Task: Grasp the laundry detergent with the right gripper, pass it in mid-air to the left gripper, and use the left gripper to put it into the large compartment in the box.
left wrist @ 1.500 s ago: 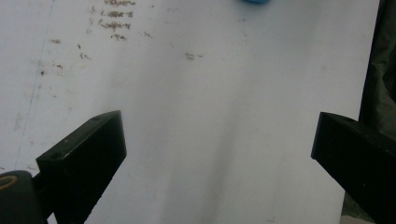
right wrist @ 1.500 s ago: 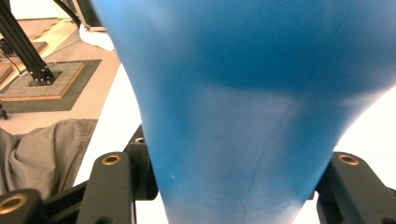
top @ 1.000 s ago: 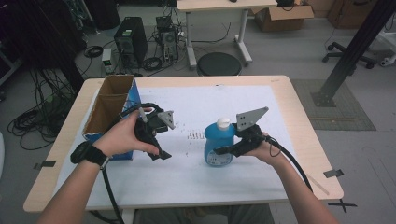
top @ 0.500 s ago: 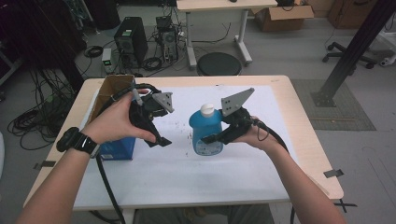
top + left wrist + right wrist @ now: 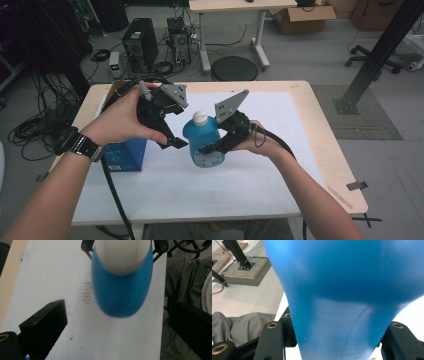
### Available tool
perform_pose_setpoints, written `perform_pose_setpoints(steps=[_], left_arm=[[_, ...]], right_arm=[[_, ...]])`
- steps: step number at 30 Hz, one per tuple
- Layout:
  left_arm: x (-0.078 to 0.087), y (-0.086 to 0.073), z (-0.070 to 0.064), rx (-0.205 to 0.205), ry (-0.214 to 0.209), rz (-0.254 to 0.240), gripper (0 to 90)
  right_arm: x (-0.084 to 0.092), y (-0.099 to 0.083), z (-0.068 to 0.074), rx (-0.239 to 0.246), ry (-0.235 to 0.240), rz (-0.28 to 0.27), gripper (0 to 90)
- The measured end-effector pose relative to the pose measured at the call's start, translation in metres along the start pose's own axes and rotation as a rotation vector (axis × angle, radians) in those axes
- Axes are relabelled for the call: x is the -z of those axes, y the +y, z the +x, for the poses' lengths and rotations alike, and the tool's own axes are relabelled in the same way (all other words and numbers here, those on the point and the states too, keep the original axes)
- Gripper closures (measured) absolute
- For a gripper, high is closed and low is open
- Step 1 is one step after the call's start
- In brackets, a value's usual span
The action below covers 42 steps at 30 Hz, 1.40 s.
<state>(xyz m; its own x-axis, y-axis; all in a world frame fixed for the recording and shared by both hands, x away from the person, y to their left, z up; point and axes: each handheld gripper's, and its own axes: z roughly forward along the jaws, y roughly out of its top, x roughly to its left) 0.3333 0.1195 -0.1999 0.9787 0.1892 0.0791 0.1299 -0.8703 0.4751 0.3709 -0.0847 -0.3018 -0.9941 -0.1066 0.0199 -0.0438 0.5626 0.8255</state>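
A blue bottle [image 5: 202, 142] with a white cap [image 5: 200, 118] hangs above the white table sheet, held upright. My right gripper [image 5: 209, 149] is shut on its lower body from the right, and in the right gripper view the blue bottle [image 5: 342, 290] sits between both black jaws of my right gripper [image 5: 337, 342]. My left gripper [image 5: 172, 140] hovers just left of the bottle, a little apart from it. In the left gripper view my left gripper [image 5: 117, 325] stands wide open, looking down on the cap [image 5: 122, 255] and the bottle [image 5: 122, 292], with nothing between its jaws.
A blue box [image 5: 122, 152] with an open cardboard top stands at the table's left edge, under my left hand. A white sheet [image 5: 210, 190] covers most of the wooden table [image 5: 330, 160]. Beyond the far edge stand a round stool [image 5: 234, 67] and computer towers [image 5: 139, 42].
Both hands have risen off the table. The right gripper has carried the bottle up and to the left, toward the left gripper, which has lifted beside it.
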Motion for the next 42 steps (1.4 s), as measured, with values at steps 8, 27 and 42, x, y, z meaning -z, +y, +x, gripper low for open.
perform_pose_setpoints(steps=[8,27,42], left_arm=[[-0.004,0.01,-0.001,-0.005,-0.006,0.029,3.5],[-0.02,0.031,-0.004,-0.037,-0.031,0.109,6.8],[-0.026,0.035,-0.004,-0.042,-0.024,0.138,14.7]], right_arm=[[-0.011,0.008,0.001,0.016,0.019,0.014,43.7],[-0.013,0.01,0.003,0.014,0.015,0.036,43.8],[-0.012,0.007,0.003,0.009,0.012,0.031,43.8]])
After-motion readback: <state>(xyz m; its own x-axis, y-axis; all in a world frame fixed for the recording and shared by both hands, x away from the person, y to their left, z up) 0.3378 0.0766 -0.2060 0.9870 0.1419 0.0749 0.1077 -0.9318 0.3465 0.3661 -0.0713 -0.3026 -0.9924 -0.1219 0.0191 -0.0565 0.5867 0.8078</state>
